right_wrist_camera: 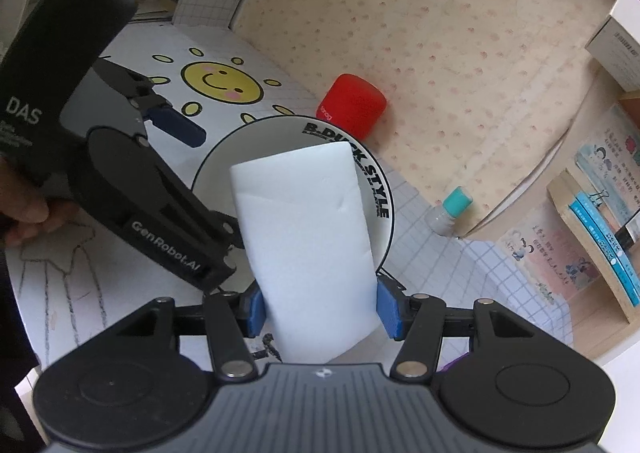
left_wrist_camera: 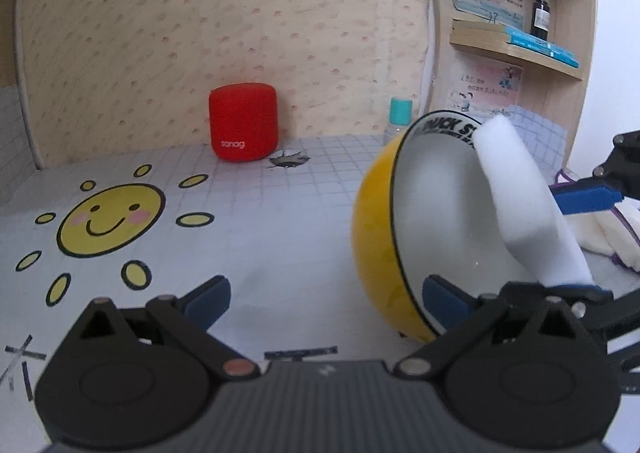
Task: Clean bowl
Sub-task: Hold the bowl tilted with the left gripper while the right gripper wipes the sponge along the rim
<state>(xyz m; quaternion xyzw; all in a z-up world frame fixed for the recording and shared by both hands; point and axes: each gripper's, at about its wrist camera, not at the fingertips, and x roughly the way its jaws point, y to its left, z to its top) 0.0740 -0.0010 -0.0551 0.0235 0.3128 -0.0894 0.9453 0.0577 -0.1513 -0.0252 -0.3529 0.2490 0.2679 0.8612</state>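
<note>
A bowl (left_wrist_camera: 376,237), yellow outside and white inside with black lettering on its rim, is tipped on its side on the table; it also shows in the right wrist view (right_wrist_camera: 224,169). My left gripper (left_wrist_camera: 328,301) is open wide; its right finger reaches inside the bowl's rim and its left finger stands clear of the bowl over the table. My right gripper (right_wrist_camera: 320,305) is shut on a white sponge (right_wrist_camera: 304,237), whose far end lies inside the bowl. In the left wrist view the sponge (left_wrist_camera: 520,197) leans across the bowl's opening.
A red speaker (left_wrist_camera: 243,121) stands by the back wall. A small bottle with a teal cap (left_wrist_camera: 398,119) stands behind the bowl. A wooden shelf (left_wrist_camera: 516,45) with books and a dropper bottle is at right. White cloth (left_wrist_camera: 612,237) lies right of the bowl.
</note>
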